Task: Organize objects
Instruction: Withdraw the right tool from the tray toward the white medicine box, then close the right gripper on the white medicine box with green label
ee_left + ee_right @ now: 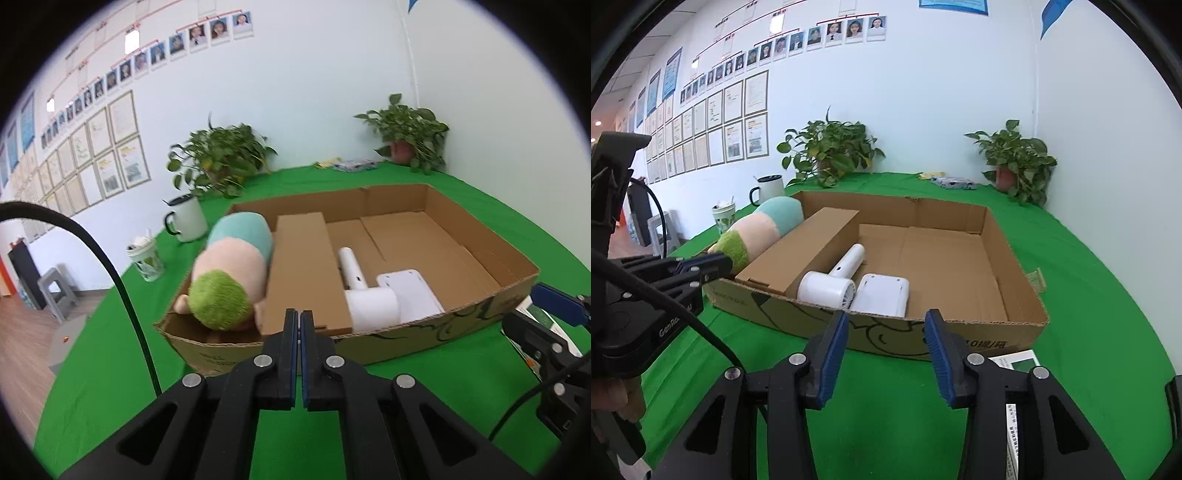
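Cardboard tray lies just ahead of both grippers; left gripper is closed and empty, right gripper parted, empty (booklet beneath it).

Tray right half bare; plush, box, dryer fill left.
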`<control>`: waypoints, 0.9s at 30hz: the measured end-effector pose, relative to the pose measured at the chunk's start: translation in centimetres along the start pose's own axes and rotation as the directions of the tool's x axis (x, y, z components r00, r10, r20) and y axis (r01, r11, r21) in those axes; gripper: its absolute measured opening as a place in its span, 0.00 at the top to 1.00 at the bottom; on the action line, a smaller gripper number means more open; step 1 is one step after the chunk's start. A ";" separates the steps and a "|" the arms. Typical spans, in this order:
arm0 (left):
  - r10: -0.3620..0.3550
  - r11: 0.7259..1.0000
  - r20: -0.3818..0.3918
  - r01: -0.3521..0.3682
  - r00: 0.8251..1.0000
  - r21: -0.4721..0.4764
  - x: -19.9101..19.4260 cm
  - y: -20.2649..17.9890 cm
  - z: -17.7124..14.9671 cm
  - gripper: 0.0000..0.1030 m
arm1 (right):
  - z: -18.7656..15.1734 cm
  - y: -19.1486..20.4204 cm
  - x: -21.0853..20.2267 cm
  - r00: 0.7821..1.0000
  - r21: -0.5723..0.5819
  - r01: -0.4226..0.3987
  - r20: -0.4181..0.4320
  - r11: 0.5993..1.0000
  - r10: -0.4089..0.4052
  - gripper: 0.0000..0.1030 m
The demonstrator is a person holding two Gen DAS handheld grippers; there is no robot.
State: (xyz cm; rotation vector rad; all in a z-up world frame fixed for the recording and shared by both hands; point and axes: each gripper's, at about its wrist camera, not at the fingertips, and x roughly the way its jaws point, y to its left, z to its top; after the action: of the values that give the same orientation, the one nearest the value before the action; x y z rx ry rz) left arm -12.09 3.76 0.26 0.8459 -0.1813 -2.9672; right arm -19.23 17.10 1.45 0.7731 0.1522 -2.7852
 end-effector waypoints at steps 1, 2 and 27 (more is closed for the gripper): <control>0.008 1.000 0.002 -0.008 1.000 -0.009 -0.1 0.1 0.0 0.84 | 0.0 0.0 -0.1 1.000 0.003 -0.004 0.005 1.000 0.004 0.54; 0.016 1.000 -0.003 -0.016 1.000 -0.015 0.0 0.1 0.1 0.69 | -0.1 -0.1 -0.3 1.000 0.006 0.001 0.010 1.000 -0.001 0.45; -0.067 0.998 -0.065 0.065 0.996 -0.025 1.5 -0.2 -2.2 0.11 | -8.5 -12.6 -0.4 0.939 0.158 0.162 -0.329 0.974 -0.102 0.01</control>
State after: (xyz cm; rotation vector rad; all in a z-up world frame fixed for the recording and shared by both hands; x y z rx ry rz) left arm -12.20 3.58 -2.38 0.9642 -0.1186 -2.9905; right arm -18.04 30.75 -5.22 1.3055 0.0038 -2.8051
